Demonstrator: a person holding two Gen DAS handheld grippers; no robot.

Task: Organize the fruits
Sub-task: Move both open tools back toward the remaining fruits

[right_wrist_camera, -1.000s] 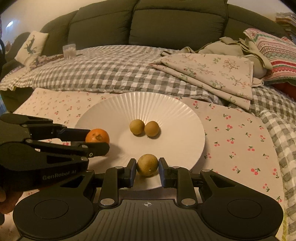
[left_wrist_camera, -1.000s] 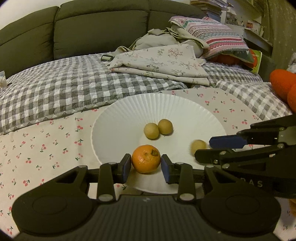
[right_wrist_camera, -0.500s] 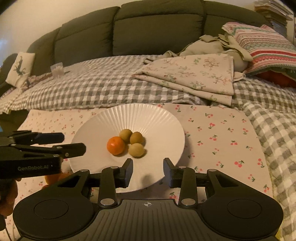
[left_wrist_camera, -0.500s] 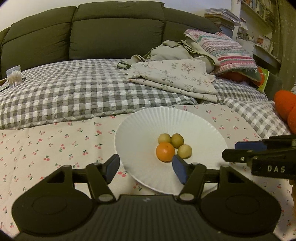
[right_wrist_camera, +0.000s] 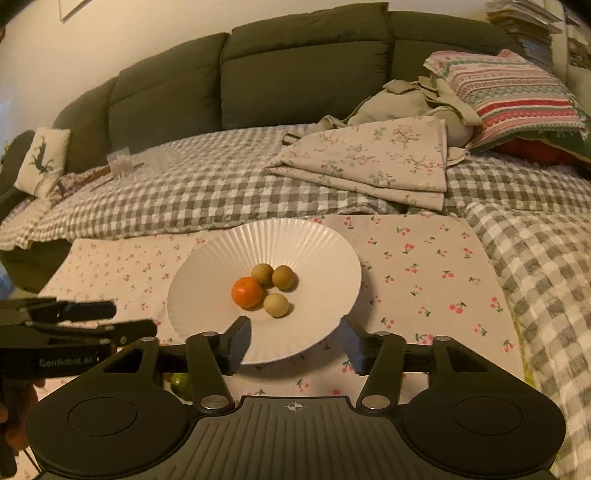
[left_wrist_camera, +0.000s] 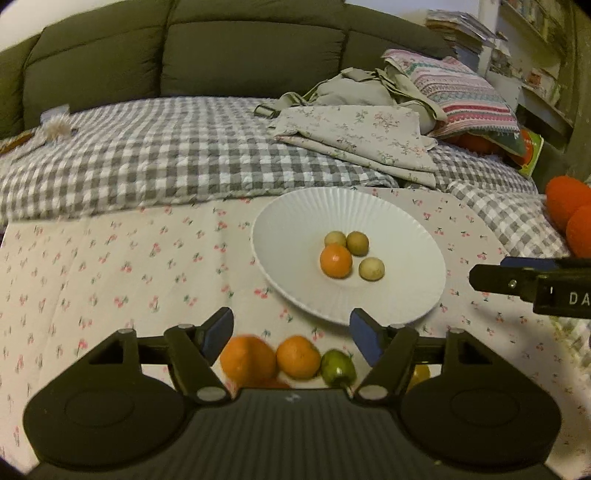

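Orange mandarin (left_wrist_camera: 335, 260) on plate (left_wrist_camera: 295, 206) | beyond both claws | both released, empty

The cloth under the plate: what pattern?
Pale cloth with small red cherries, clearest in the right wrist view.

A home living room: a dark green sofa (right_wrist_camera: 295, 74) fills the back, its seat spread with a grey checked blanket (right_wrist_camera: 192, 199), folded floral linen (right_wrist_camera: 369, 162) and a striped cushion (right_wrist_camera: 513, 96). Stacked books (left_wrist_camera: 458, 33) and cluttered shelves (left_wrist_camera: 532, 48) stand at the right, and a cherry-print cloth (right_wrist_camera: 424, 266) covers the near surface.
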